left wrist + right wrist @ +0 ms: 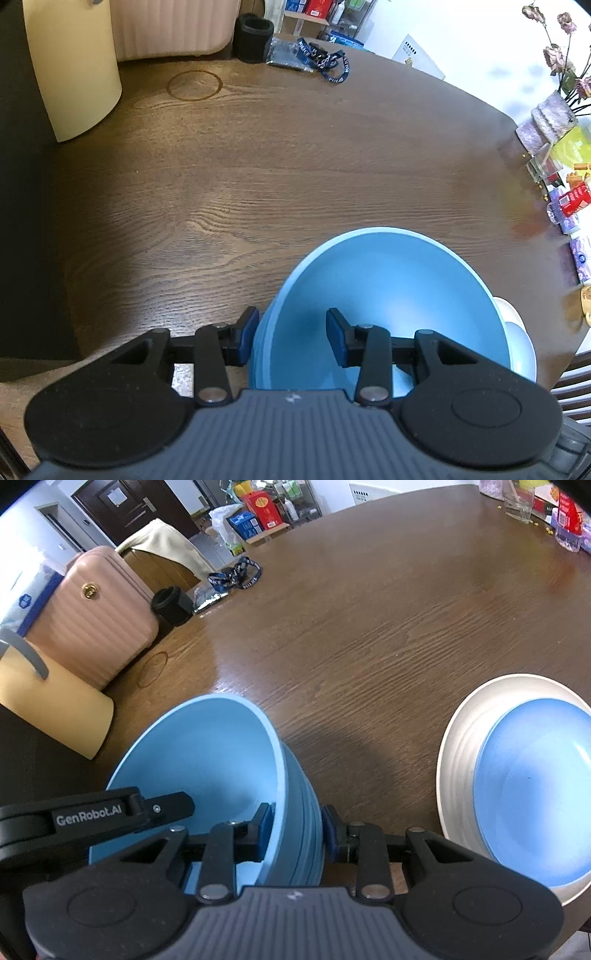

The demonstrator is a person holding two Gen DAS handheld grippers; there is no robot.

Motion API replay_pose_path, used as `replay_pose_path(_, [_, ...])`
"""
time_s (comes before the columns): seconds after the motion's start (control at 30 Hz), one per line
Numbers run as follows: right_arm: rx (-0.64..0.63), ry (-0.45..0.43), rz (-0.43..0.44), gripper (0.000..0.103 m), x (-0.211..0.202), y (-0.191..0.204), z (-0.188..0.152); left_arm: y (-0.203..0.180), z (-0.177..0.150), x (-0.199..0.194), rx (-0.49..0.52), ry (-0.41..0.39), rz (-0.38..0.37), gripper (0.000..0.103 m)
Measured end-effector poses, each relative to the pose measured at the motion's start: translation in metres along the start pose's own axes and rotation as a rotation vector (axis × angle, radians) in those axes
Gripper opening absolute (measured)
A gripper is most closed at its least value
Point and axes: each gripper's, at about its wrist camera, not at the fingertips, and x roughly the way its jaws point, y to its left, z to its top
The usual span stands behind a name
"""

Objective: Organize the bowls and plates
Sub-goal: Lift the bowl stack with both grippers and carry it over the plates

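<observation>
A light blue bowl [388, 288] with a ridged outer wall is held tilted over the brown wooden table [258, 166]. My left gripper [291, 332] straddles its left wall, one pad outside and one inside, shut on it. In the right wrist view the same bowl [192, 753] has its right wall pinched between the pads of my right gripper [297, 825]. One finger [166, 806] of the left gripper reaches into the bowl from the left. To the right, a blue plate [535, 794] lies on a white ribbed plate [461, 757].
A cream cylinder [74, 66], a pink ribbed case [99, 627], a black cup [171, 603] and a blue lanyard [325, 59] sit at the far left of the table. Small boxes and a vase of dried flowers [554, 110] crowd the right edge.
</observation>
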Motion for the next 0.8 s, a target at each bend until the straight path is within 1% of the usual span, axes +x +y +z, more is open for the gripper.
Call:
replay_pose_path(0.37, [0.004,-0.054,0.02,0.028,-0.032,-0.012,-0.009,-0.019,-0.014,-0.026,0.029,-0.044,-0.015,0.04])
replay_pose_path(0.8, [0.023,-0.105,0.017,0.028,-0.064,-0.042,-0.011,-0.055,-0.026,-0.037,0.063,-0.071,-0.044,0.04])
